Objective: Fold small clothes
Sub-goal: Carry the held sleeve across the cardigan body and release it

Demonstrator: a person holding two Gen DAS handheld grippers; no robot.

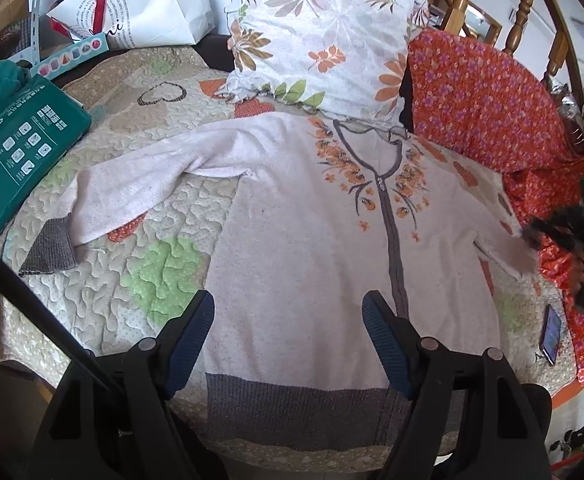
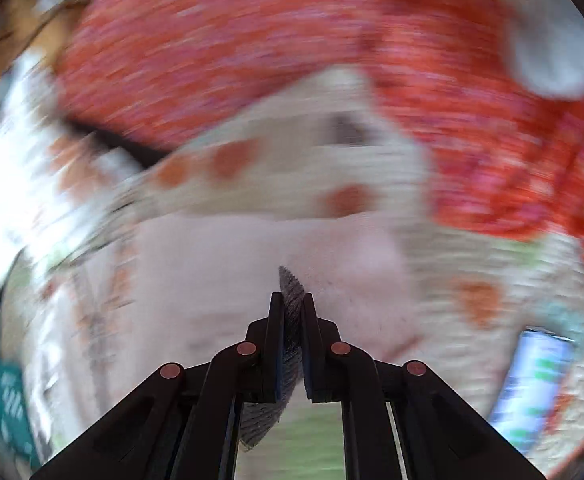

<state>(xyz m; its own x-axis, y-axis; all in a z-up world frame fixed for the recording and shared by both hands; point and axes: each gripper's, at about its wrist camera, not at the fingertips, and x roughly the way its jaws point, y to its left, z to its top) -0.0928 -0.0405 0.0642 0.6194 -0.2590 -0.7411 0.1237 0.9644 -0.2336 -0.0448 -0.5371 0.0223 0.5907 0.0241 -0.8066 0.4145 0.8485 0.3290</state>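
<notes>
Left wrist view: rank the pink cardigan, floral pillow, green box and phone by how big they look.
1. pink cardigan
2. floral pillow
3. green box, cut by the frame edge, so its rank against the pillow is unsure
4. phone

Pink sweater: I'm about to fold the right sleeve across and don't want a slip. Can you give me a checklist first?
1. Right claw shut on the grey sleeve cuff: ok.
2. Left claw open, holding nothing: ok.
3. Pink sweater body flat on the quilt: ok.
4. Left sleeve laid straight: not ok, bent.
5. Phone off the sweater: ok.
6. Right sleeve free of twists: cannot tell, blurred.
</notes>
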